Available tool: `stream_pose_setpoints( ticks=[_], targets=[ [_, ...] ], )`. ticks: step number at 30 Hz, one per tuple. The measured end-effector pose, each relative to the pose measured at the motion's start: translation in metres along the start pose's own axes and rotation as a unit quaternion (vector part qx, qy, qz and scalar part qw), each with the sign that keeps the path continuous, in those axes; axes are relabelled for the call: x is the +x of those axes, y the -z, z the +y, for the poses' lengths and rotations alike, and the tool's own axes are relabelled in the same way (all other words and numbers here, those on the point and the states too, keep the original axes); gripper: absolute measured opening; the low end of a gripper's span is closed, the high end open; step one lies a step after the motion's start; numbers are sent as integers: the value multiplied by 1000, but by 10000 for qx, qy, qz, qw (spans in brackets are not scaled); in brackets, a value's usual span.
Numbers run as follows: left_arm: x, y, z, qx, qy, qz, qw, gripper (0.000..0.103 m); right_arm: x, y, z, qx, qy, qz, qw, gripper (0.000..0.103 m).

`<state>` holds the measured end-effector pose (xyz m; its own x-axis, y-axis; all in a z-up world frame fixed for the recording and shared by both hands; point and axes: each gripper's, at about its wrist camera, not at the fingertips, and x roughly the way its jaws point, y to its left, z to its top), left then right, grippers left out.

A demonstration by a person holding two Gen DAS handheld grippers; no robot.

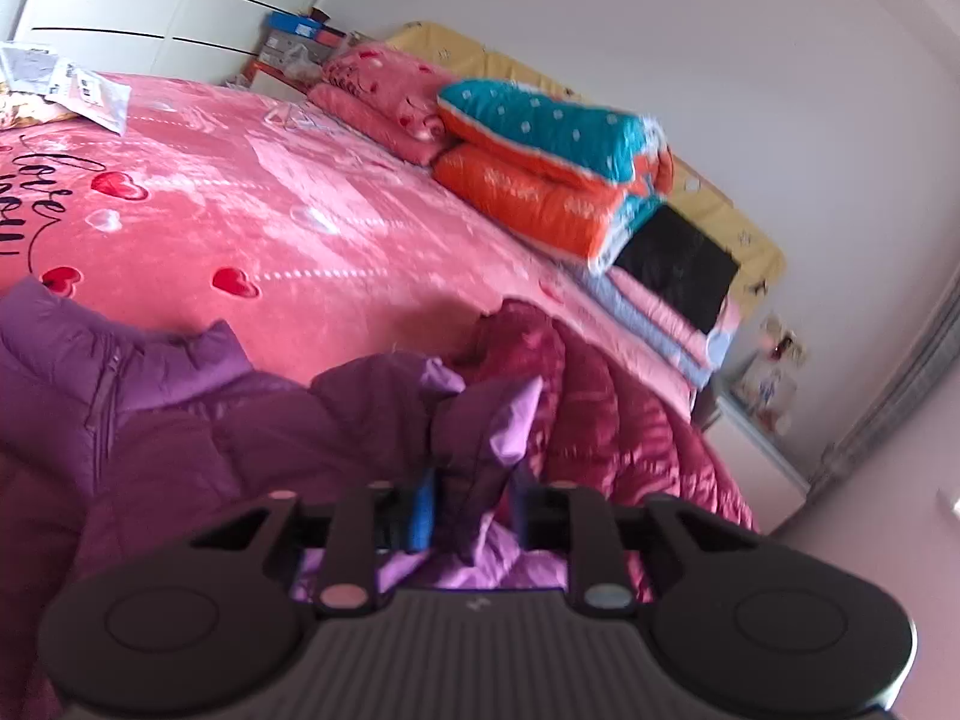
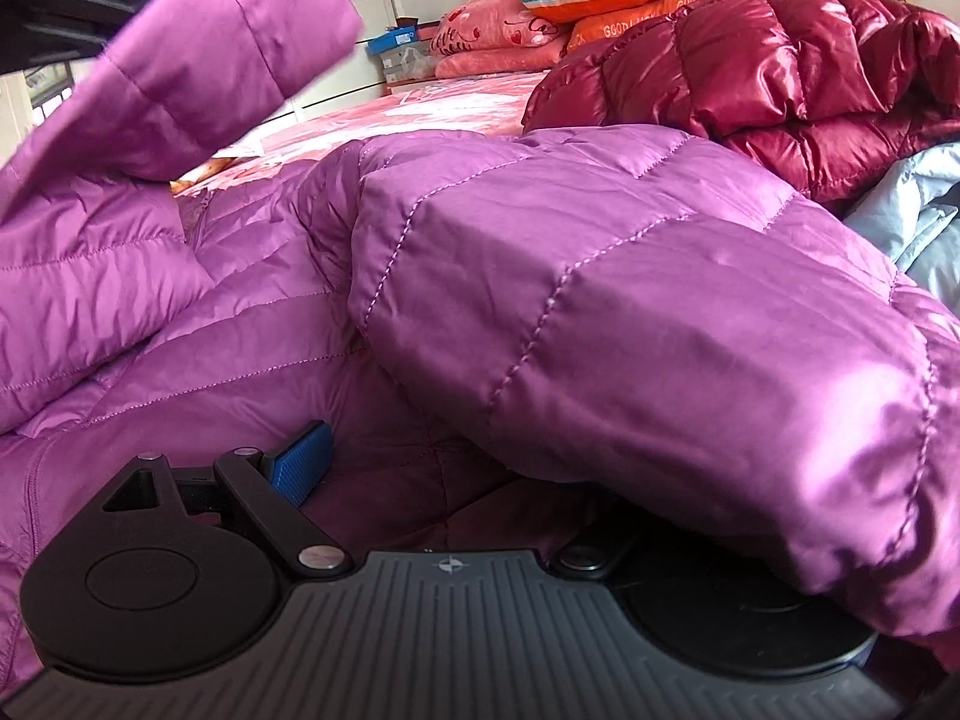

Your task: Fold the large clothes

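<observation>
Home bedroom, lived-in.
Wide bed under a pink plush heart-print bedspread [image 1: 288, 222], folded teal-and-orange quilts [image 1: 552, 168] and a pink fleece blanket [image 1: 384, 96] stacked against a yellow padded headboard [image 1: 744, 228]; white panelled wardrobe doors [image 1: 150, 6] behind, stacked shoeboxes [image 1: 294, 42] in the corner, purple quilted down jacket [image 2: 600, 276] and glossy maroon puffer coat [image 2: 780, 60] on the bed.

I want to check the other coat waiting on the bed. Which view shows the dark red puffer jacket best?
The right wrist view: the red jacket lies sharp and well lit, its shiny quilted panels clear, behind the purple jacket. The left wrist view shows it only blurred and darker, partly hidden by purple fabric.
</observation>
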<state>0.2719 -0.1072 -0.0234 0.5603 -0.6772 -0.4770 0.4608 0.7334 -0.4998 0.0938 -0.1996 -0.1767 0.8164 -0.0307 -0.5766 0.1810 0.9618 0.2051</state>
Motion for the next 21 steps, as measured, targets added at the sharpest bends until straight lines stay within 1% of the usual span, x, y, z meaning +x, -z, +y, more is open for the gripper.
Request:
stream_pose_setpoints(
  ticks=[1, 2, 3, 4, 7, 10, 12, 13, 16, 19, 21],
  targets=[
    [-2, 2, -2, 47, -10, 5, 10000, 48, 0, 0, -1, 30, -30, -3, 10000, 103],
    [-5, 2, -4, 94, -39, -9, 9999, 54, -1, 0, -2, 57, -56, -7, 10000, 103],
    [-9, 3, -5, 157, -56, -24, 9999, 62, -1, 0, -2, 79, -77, -12, 9999, 103],
    [-14, 3, -10, 223, -54, -35, 9997, 68, -1, -1, -3, 98, -95, -14, 9999, 103],
    [-37, 5, -17, 453, -83, -54, 9989, 75, -2, -2, -5, 128, -124, -15, 9998, 103],
    [-65, 10, -18, 687, -308, -130, 9971, 76, -3, -1, -6, 172, -167, -16, 9997, 103],
    [-87, 18, -7, 720, -547, -151, 9958, 76, -4, -1, -7, 192, -191, -16, 9996, 103],
    [-98, 23, 2, 702, -726, -159, 9948, 76, -4, -1, -7, 199, -201, -15, 9996, 103],
    [-132, 48, 37, 521, -1199, -96, 9914, 76, -2, -3, -8, 203, -215, 5, 9996, 103],
    [-161, 79, 72, 269, -1450, -8, 9891, 76, -2, -4, -8, 216, -227, 30, 9995, 103],
    [-172, 97, 93, 133, -1576, 81, 9874, 76, -2, -6, -7, 215, -227, 70, 9995, 103]
  ],
)
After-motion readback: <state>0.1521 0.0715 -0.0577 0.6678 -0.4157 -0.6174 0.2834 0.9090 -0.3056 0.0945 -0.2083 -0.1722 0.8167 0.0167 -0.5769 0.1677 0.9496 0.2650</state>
